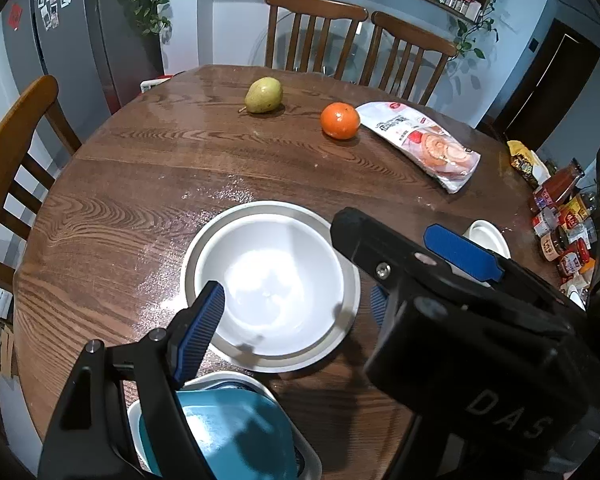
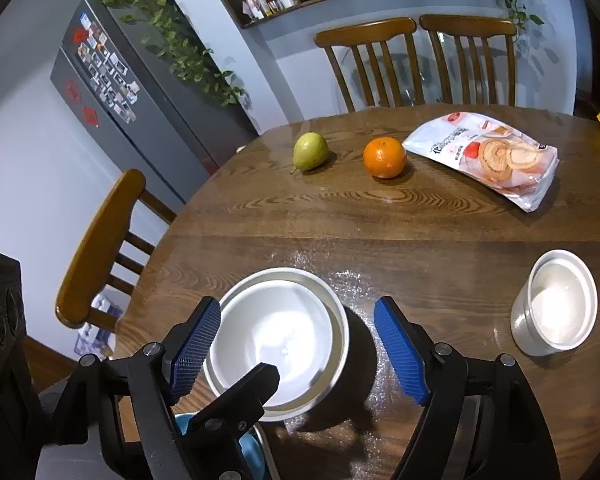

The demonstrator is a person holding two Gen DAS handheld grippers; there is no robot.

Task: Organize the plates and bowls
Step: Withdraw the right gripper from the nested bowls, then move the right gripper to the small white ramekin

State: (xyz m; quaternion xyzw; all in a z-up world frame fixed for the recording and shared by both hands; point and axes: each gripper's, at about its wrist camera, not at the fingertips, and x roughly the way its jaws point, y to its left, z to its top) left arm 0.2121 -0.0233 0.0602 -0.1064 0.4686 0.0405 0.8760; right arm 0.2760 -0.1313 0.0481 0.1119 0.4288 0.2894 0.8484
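A white bowl point(image 1: 276, 284) sits inside a wider grey-white plate point(image 1: 342, 332) on the round wooden table point(image 1: 132, 200). The same bowl point(image 2: 278, 340) shows in the right wrist view. My left gripper point(image 1: 296, 308) is open above the bowl. Its right finger is mostly hidden behind the right gripper's black body point(image 1: 452, 320). A blue bowl in a white dish point(image 1: 236, 432) lies under the left gripper, near the table's front edge. My right gripper point(image 2: 298, 354) is open and empty over the white bowl. A small white bowl point(image 2: 554, 306) stands apart at the right.
A pear point(image 1: 263, 95), an orange point(image 1: 339, 120) and a bag of rolled cake point(image 1: 424, 142) lie at the far side. Sauce jars point(image 1: 562, 220) crowd the right edge. Wooden chairs point(image 1: 312, 28) stand around the table, and a fridge point(image 2: 132, 92) is at the left.
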